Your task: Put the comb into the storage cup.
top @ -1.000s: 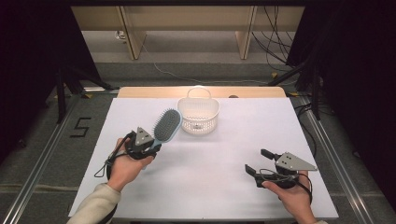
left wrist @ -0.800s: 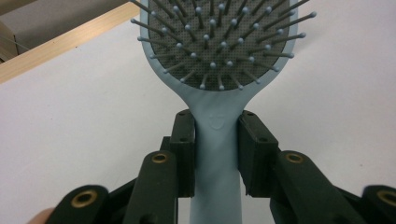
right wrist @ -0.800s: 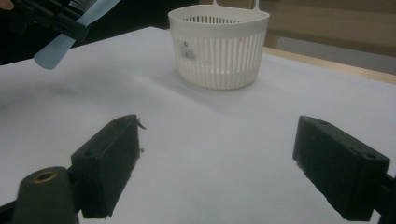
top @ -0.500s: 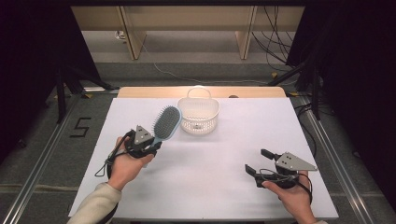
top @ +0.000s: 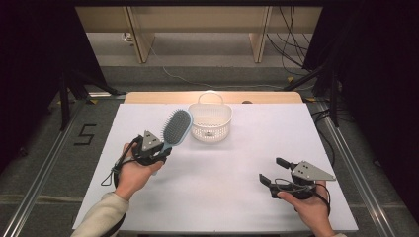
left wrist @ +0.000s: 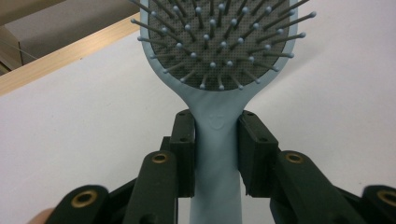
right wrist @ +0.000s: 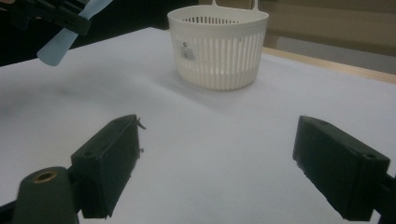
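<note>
- Left gripper view: the left hand-held gripper [left wrist: 217,154] pinches the pale blue hairbrush [left wrist: 217,70] by the neck of its handle, one black pad on each side and both touching. Bristles face the camera; the paddle head rises above the jaws.
- High view: the same left hand-held gripper [top: 159,154] sits over the left part of the bench [top: 237,197], brush head slanting up and away toward the white slotted basket [top: 211,122]. The tip of the head lies just beside the basket's near-left rim, not over the opening.
- Change over the last second: none to note. Brush, basket and both hands sit as they did in the two earlier high views; the grip is unaltered. Reads as a pause with the brush lifted, not a transfer under way.
- Right hand-held gripper [top: 274,171]: jaws spread wide, nothing between them, held low at the near-right of the bench, well apart from brush and basket.
- Right gripper view: the basket [right wrist: 218,44] stands upright beyond the spread jaws; inside looks empty as far as the slats show. The brush's handle end [right wrist: 58,46] shows at top left in the other gripper.
- Judgement: the work in hand looks like placing the brush in the basket. Pick-up is done; carry and release remain. The head must clear the rim, and the basket is light enough to tip or slide if nudged.
</note>
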{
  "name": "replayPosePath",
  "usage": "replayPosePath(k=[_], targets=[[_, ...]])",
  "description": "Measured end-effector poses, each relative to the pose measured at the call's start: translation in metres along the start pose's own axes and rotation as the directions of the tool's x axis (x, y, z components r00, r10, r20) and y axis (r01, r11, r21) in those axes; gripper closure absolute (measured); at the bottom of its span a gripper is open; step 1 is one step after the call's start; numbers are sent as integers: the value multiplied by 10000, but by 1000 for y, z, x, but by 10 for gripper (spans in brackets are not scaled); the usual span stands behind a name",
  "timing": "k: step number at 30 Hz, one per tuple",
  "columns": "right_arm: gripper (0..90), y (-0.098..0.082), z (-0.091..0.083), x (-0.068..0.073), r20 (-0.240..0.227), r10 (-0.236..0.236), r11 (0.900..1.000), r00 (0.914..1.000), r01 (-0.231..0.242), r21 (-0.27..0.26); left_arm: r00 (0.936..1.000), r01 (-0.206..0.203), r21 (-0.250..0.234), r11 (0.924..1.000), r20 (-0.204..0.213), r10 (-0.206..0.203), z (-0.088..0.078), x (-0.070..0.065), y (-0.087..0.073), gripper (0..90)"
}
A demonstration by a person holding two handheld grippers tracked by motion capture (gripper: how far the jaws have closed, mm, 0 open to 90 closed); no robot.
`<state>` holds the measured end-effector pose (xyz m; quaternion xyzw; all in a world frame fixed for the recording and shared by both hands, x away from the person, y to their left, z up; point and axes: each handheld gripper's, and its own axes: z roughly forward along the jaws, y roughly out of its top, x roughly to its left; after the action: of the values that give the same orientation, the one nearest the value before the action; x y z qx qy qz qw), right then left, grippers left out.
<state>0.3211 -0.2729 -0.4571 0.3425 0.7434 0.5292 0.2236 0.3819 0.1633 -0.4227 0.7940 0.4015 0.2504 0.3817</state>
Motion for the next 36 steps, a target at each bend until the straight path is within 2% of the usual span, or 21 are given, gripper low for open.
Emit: replayPosePath(k=[36], targets=[[157, 0, 1, 0, -24, 8, 10000, 10000, -8, 2, 9999, 113, -491, 9987, -3, -113, 2, 1, 16, 696]])
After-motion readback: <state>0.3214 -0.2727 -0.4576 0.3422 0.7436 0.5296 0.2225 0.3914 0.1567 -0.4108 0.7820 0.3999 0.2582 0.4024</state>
